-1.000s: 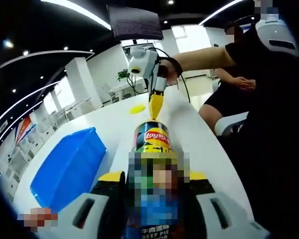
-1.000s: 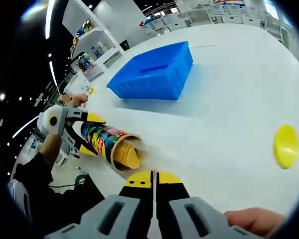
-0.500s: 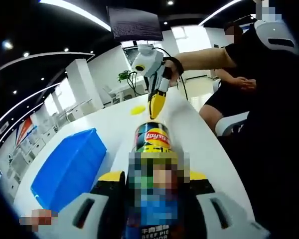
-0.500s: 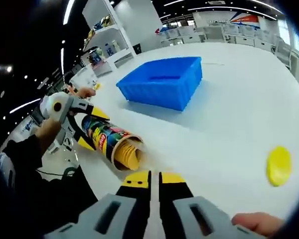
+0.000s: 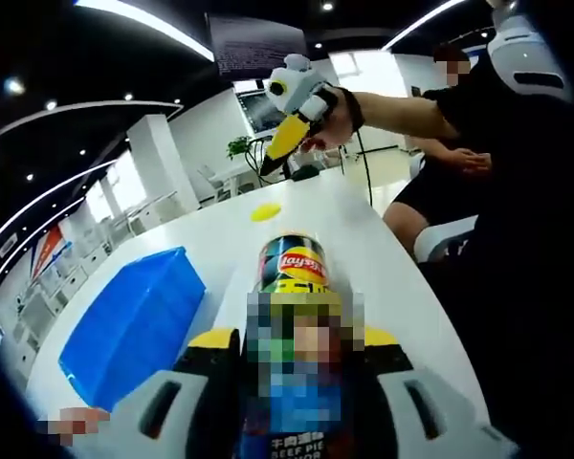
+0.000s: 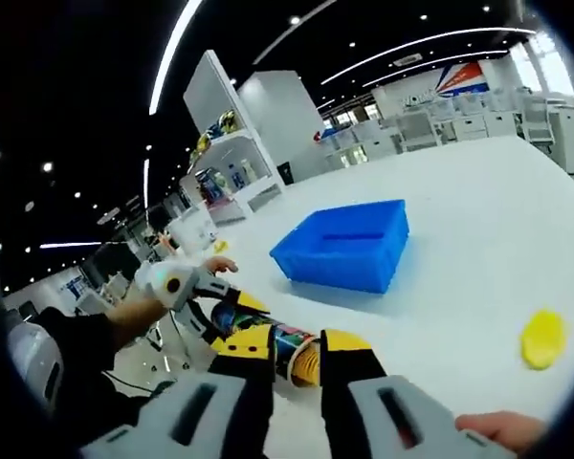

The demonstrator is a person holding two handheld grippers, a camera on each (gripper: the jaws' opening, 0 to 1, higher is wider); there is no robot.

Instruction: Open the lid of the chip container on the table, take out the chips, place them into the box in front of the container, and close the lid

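Chip container clamped in left hand-held gripper, right hand-held gripper lifted away, slightly parted

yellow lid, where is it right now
The yellow lid lies flat on the white table, off the chip can. In the right gripper view it sits far right, apart from the blue box; in the left gripper view, beyond the can.

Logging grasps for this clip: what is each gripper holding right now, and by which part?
The left gripper clamps the chip can around its lower body. The right gripper is open and holds nothing.
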